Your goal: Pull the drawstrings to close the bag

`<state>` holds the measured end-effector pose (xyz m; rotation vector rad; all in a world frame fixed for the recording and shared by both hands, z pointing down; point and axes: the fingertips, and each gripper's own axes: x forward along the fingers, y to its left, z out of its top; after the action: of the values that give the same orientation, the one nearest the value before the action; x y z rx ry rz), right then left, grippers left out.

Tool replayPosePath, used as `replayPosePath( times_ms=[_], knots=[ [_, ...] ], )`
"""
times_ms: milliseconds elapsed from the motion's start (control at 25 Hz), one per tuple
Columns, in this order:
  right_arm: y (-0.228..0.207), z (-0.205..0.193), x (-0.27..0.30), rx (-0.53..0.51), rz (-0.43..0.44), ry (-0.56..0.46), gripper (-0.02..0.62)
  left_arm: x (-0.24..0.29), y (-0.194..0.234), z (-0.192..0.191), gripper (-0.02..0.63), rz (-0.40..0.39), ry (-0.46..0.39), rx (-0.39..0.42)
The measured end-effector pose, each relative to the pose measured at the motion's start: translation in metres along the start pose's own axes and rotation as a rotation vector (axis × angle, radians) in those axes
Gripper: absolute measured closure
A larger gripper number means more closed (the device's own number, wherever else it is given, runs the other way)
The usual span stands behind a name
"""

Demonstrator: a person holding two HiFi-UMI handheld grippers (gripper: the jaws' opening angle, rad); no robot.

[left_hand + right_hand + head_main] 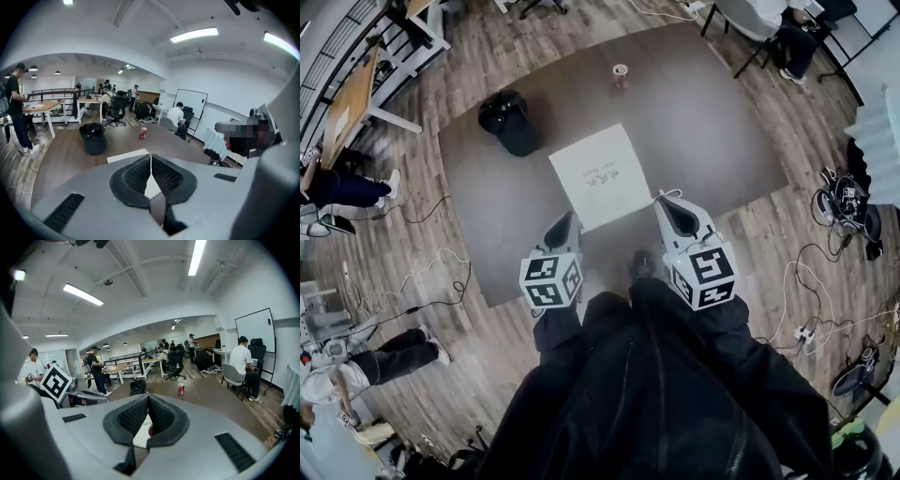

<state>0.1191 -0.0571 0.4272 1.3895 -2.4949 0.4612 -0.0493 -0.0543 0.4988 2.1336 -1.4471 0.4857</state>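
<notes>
Brown bench (722,141) carries the black bag (511,120); left gripper (570,217) and right gripper (664,202) hover well short, fingers pressed together.

Left gripper (564,221): held out ahead of torso, tips forward and angled down, jaws shut, ribbed pads (138,174) meeting along one thin seam. Left marker cube (551,279) at rear, near body. Right gripper (667,202): alongside, apart from left, tips slightly further forward, jaws shut, pads pressed together. Right marker cube (705,275) at rear. Both forearms in dark sleeves (557,328), elbows tucked close to torso, roughly parallel.
</notes>
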Motion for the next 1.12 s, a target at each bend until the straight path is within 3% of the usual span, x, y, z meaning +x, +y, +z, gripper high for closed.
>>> replayPosePath(
  times_ms=[200,480,720,920,1120],
  knots=[
    [-0.028,-0.028,0.022,0.008,0.017,0.101,0.572,0.016,0.027,-0.025,0.57,0.015,0.084,0.001],
    [-0.041,-0.083,0.052,-0.024,0.075,0.261,0.572,0.039,0.066,-0.096,0.569,0.016,0.246,-0.021],
    [-0.053,-0.143,0.075,-0.105,0.158,0.422,0.571,0.065,0.069,-0.151,0.569,-0.091,0.409,0.123],
    [-0.066,-0.187,0.1,-0.197,0.193,0.54,0.57,0.083,0.08,-0.181,0.566,-0.165,0.488,0.206],
    [-0.075,-0.225,0.118,-0.263,0.246,0.644,0.569,0.1,0.08,-0.2,0.472,-0.261,0.573,0.337]
  ],
)
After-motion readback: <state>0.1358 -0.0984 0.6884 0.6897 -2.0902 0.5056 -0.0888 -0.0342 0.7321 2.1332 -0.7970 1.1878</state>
